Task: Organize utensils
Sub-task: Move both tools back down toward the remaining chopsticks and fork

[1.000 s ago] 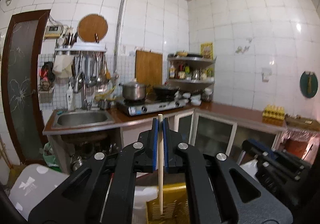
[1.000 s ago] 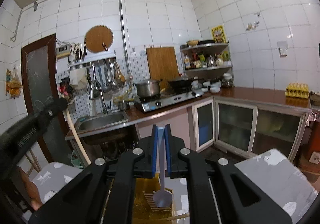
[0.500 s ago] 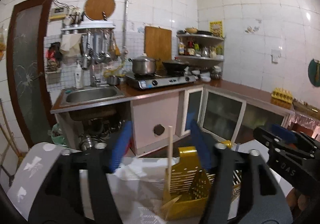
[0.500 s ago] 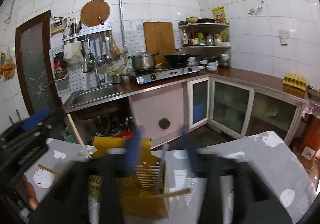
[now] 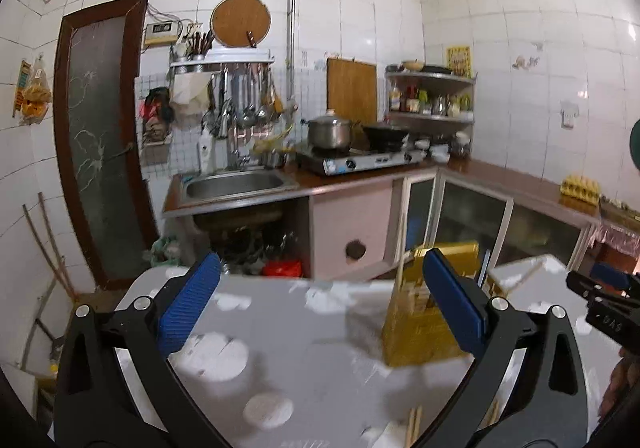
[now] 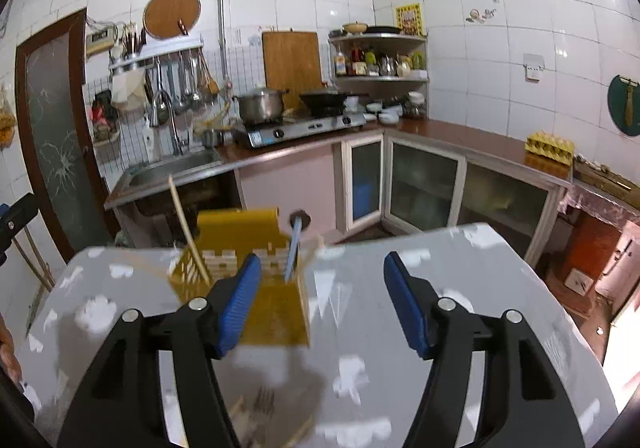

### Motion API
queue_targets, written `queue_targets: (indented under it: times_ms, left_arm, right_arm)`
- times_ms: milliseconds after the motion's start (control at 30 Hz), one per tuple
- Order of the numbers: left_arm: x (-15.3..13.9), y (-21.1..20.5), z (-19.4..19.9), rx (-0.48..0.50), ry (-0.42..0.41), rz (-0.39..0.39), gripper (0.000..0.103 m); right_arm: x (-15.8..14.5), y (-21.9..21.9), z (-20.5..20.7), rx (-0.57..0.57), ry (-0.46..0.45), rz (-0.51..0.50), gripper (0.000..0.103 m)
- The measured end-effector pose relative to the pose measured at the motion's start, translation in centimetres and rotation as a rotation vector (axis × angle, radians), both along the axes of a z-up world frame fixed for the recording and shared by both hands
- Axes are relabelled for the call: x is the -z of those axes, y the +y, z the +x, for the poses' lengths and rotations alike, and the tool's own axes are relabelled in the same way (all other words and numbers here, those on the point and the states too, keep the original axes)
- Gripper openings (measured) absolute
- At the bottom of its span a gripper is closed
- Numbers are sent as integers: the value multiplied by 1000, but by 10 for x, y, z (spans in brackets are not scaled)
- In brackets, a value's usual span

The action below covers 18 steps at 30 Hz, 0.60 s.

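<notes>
Nearest, the left gripper (image 5: 320,304) spreads its blue pads ever wider over the grey patterned table (image 5: 304,360), nothing between them. The right gripper (image 6: 322,302) is opening too, likewise empty. A fork (image 6: 262,402) and chopsticks (image 5: 414,426) lie blurred on the table close in. Farther back stands the yellow utensil holder (image 6: 276,312), with a wooden stick (image 6: 188,232) leaning left and a blue-handled spoon (image 6: 294,244) upright inside. Beyond runs the kitchen counter (image 6: 460,134).
</notes>
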<state>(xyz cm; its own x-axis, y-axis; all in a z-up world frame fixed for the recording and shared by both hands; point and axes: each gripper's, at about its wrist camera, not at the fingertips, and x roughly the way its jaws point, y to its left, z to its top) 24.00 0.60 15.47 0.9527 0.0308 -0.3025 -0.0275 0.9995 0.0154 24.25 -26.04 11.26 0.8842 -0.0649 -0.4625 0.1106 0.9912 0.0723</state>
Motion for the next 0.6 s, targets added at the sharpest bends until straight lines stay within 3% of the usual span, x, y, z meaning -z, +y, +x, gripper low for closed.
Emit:
queue_targets:
  times_ms: [200,400,600]
  left_arm:
    - [33,17,-22,-27,62,46,98]
    - [73,31,-31,-28,143,9,98]
    - [109,21,-30,4,204,30,98]
  right_arm:
    - [35,7,-23,26,98,11,63]
    - [76,17,-35,37,169,12,63]
    - [113,19,-30,60,235,25,63]
